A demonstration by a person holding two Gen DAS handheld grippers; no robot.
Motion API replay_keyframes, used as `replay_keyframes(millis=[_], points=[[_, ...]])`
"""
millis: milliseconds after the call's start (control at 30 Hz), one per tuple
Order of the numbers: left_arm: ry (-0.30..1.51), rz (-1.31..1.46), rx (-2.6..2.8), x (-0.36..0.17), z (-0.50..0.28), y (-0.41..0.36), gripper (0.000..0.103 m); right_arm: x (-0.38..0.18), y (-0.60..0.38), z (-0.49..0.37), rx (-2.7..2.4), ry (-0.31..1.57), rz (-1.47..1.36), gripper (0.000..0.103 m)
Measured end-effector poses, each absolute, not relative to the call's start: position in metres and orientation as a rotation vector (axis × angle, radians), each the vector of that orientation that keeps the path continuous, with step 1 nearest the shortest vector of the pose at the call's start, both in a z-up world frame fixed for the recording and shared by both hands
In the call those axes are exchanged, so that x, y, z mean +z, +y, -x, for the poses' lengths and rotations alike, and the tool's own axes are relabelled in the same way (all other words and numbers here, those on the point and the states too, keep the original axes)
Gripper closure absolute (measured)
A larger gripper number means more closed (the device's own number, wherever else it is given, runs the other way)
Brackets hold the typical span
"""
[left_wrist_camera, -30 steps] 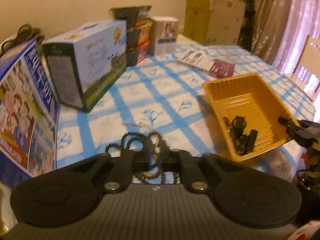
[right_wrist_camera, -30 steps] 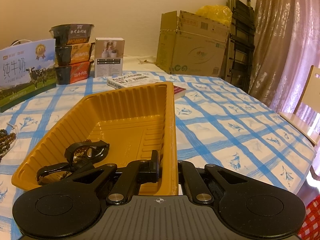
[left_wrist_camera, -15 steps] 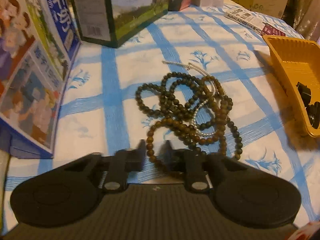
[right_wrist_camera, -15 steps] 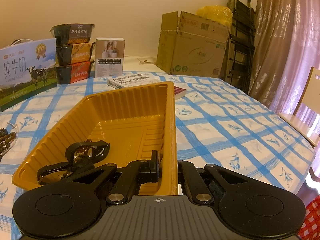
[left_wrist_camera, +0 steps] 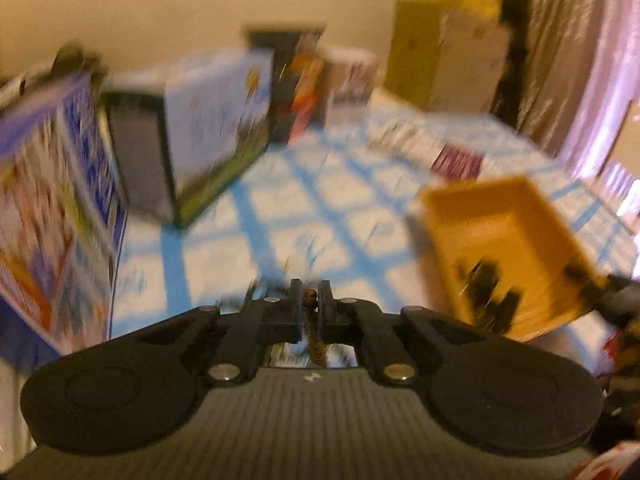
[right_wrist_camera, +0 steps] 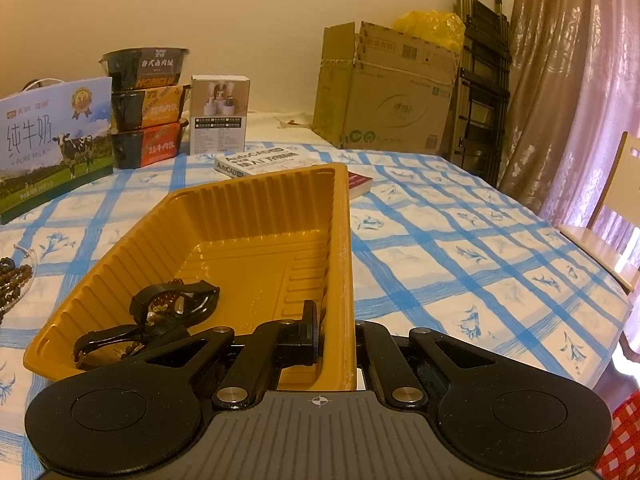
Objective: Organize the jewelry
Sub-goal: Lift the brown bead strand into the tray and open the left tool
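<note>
Though blurred, left gripper (left_wrist_camera: 311,299) clamps bead strand (left_wrist_camera: 311,298), right gripper (right_wrist_camera: 335,330) pinches tray (right_wrist_camera: 260,216) wall

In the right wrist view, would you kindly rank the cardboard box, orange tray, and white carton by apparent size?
1. orange tray, though nearness inflates it
2. cardboard box
3. white carton

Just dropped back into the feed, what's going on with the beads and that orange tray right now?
The left gripper is shut on a strand of brown beads, and its view is blurred by motion. The right gripper is clamped on the near wall of the orange tray, holding it on the checked tablecloth. Black watches already lie in the tray's near corner. More beads show on the cloth to the tray's left.
</note>
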State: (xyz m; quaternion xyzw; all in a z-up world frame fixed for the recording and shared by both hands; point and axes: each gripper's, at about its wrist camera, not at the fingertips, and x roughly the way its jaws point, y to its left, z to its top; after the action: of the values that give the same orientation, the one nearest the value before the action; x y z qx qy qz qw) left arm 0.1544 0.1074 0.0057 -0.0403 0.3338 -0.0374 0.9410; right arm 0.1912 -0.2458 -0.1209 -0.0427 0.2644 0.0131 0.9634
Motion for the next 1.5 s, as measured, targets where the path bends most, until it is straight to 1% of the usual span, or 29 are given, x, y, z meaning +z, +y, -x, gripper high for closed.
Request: replay_keyframes(millis=[233, 400, 600, 767, 867, 967, 1100, 1267, 1333, 1400, 1500], points=[[0.56, 0.012, -0.143, 0.077, -0.152, 0.089, 0.098, -0.121, -0.245, -0.192, 0.027, 0.537, 0.085, 0.099], [0.516, -0.03, -0.195, 0.108, -0.159, 0.072, 0.098, -0.121, -0.245, -0.192, 0.028, 0.536, 0.083, 0.099], [0.466, -0.031, -0.312, 0.131, -0.165, 0.039, 0.098, -0.122, -0.245, -0.193, 0.028, 0.538, 0.076, 0.099], [0.428, 0.013, -0.445, 0.135, -0.178, -0.001, 0.098, -0.122, -0.244, -0.194, 0.029, 0.537, 0.074, 0.099], [0.415, 0.051, -0.516, 0.128, -0.195, -0.03, 0.098, -0.121, -0.242, -0.195, 0.032, 0.533, 0.076, 0.099], [0.444, 0.077, -0.544, 0.112, -0.218, -0.054, 0.098, -0.12, -0.243, -0.194, 0.037, 0.528, 0.073, 0.099], [0.559, 0.108, -0.563, 0.07, -0.247, -0.08, 0.098, -0.119, -0.245, -0.193, 0.041, 0.524, 0.068, 0.099], [0.68, 0.122, -0.573, 0.019, -0.26, -0.098, 0.097, -0.12, -0.245, -0.192, 0.042, 0.524, 0.064, 0.099], [0.711, 0.125, -0.572, 0.003, -0.262, -0.102, 0.094, -0.121, -0.245, -0.192, 0.04, 0.526, 0.063, 0.099], [0.727, 0.134, -0.541, -0.011, -0.262, -0.104, 0.088, -0.121, -0.245, -0.192, 0.041, 0.526, 0.061, 0.099], [0.739, 0.188, -0.509, -0.022, -0.254, -0.098, 0.086, -0.122, -0.246, -0.192, 0.039, 0.529, 0.056, 0.099]])
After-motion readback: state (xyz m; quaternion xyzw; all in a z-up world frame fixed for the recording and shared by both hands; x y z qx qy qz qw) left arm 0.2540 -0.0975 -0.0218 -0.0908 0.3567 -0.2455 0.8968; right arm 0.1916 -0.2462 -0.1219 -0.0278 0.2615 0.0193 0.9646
